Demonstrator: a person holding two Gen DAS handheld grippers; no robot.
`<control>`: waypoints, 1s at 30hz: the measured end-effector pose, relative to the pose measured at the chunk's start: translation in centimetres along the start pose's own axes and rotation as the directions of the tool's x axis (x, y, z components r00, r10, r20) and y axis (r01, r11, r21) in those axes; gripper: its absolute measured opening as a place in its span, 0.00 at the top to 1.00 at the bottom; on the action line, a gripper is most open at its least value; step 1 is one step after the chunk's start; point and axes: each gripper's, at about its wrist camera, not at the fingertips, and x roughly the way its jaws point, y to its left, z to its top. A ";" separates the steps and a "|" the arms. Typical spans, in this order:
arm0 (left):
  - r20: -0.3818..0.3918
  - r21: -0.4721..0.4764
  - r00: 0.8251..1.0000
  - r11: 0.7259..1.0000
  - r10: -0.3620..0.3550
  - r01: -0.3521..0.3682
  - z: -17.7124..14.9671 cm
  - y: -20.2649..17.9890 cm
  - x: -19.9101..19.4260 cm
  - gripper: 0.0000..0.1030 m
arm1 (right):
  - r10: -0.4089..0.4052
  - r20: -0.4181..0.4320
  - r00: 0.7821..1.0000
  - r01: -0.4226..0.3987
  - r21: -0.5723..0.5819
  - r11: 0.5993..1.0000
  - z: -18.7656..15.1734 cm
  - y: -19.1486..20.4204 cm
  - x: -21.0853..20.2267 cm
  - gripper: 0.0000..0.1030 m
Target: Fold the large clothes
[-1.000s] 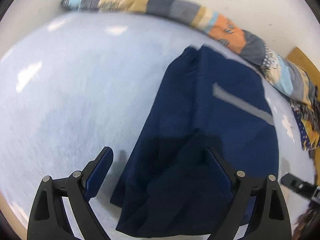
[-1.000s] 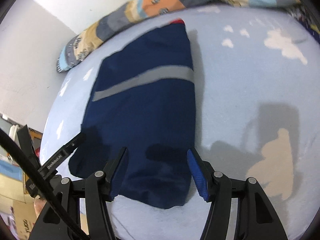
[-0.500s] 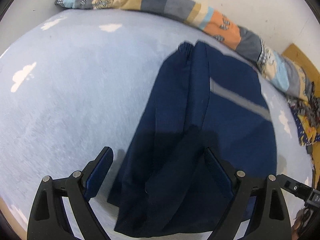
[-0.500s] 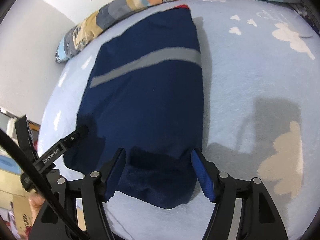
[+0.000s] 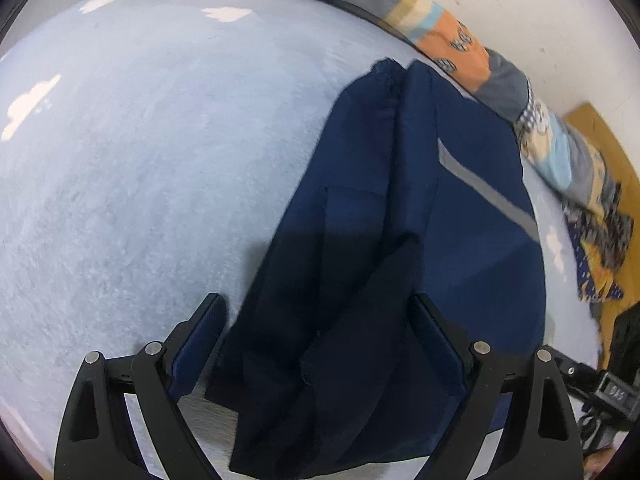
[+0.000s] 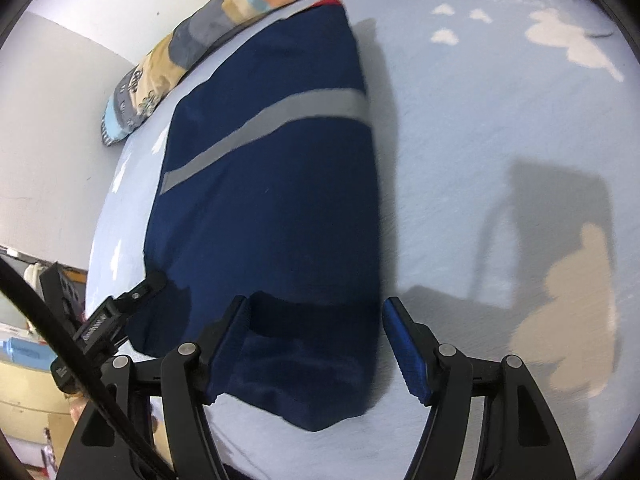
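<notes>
A navy garment with a grey reflective stripe lies folded lengthwise on the pale blue bed; it also shows in the right wrist view. My left gripper is open, its jaws straddling the garment's near left corner just above the cloth. My right gripper is open over the near right corner, also holding nothing. The left gripper's tip shows at the garment's left edge in the right wrist view.
A patchwork quilt runs along the far wall, also in the right wrist view. The bed sheet has white cloud prints. Patterned clothes lie at the right. Boxes stand beside the bed.
Both grippers have moved closer and lower over the garment's near end. The jaws stay open. The garment has not moved.
</notes>
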 end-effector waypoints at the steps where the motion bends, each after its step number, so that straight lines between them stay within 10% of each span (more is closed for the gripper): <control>1: -0.003 0.016 1.000 1.000 0.007 -0.007 -0.1 -0.4 0.2 0.11 | 0.002 -0.006 1.000 -0.002 -0.006 1.000 -0.1 0.2 0.1 0.29; 21: -0.010 0.013 1.000 1.000 0.000 0.000 -0.1 -0.1 0.1 0.11 | 0.041 -0.027 0.999 -0.039 0.046 0.998 0.0 -0.5 0.8 0.22; 30: -0.036 -0.114 0.989 0.984 -0.141 0.136 1.7 2.0 0.9 0.09 | 0.075 -0.022 0.997 -0.073 0.061 0.995 1.0 -1.4 1.7 0.20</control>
